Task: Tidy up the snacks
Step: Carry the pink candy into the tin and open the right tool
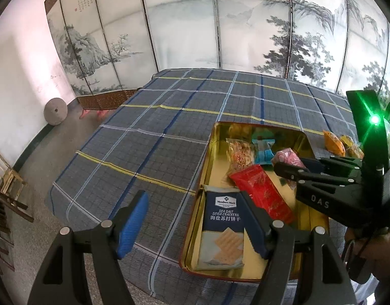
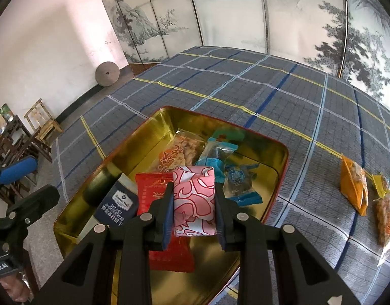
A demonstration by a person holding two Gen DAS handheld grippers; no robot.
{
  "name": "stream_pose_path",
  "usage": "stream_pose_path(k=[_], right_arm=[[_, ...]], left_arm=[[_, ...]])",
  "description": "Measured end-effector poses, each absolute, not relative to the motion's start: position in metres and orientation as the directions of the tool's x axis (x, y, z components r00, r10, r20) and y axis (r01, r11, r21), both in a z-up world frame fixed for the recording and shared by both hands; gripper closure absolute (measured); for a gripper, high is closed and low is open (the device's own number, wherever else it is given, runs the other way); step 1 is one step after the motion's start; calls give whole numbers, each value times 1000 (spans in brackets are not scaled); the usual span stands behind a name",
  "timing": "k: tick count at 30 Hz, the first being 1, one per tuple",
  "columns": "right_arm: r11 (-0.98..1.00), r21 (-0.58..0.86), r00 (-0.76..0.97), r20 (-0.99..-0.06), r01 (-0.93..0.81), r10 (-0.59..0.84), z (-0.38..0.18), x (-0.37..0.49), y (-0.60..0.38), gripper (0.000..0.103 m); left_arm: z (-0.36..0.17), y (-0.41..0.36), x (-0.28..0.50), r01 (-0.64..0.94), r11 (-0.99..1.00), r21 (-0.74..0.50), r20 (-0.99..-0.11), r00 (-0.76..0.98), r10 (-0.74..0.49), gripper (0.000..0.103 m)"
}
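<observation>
A gold tin (image 1: 207, 157) (image 2: 154, 124) with a red outer wall sits on the plaid cloth. In it lie a navy soda cracker pack (image 1: 224, 226) (image 2: 117, 207), a red packet (image 1: 264, 194) (image 2: 150, 185), an orange-printed clear packet (image 1: 239, 155) (image 2: 181, 150) and blue packets (image 1: 262, 148) (image 2: 220, 152). My right gripper (image 2: 194, 203) (image 1: 283, 167) is shut on a pink-and-white patterned packet (image 2: 195, 200) (image 1: 287, 158), held over the tin. My left gripper (image 1: 195, 223) is open and empty, straddling the tin's near left wall.
An orange packet (image 2: 353, 188) (image 1: 333, 142) and clear yellow-edged packets (image 2: 385, 213) (image 1: 352, 147) lie on the cloth right of the tin. A painted folding screen (image 1: 195, 25) stands behind the table. Wooden chairs (image 2: 40, 124) and a round stone (image 2: 107, 73) are at the left.
</observation>
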State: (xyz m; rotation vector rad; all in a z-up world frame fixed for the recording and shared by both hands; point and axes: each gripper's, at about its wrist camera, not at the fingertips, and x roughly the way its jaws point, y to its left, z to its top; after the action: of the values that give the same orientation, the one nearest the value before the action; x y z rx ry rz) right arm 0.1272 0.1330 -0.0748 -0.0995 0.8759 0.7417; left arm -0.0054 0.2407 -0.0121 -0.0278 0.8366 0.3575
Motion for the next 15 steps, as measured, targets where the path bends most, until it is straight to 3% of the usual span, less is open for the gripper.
stream_pose_path(k=[15], right_arm=[[751,256,454,-663,-609,595,-59,121,117,76]], left_arm=[[-15,235,-4,-298,945,131,-733,613,295,30]])
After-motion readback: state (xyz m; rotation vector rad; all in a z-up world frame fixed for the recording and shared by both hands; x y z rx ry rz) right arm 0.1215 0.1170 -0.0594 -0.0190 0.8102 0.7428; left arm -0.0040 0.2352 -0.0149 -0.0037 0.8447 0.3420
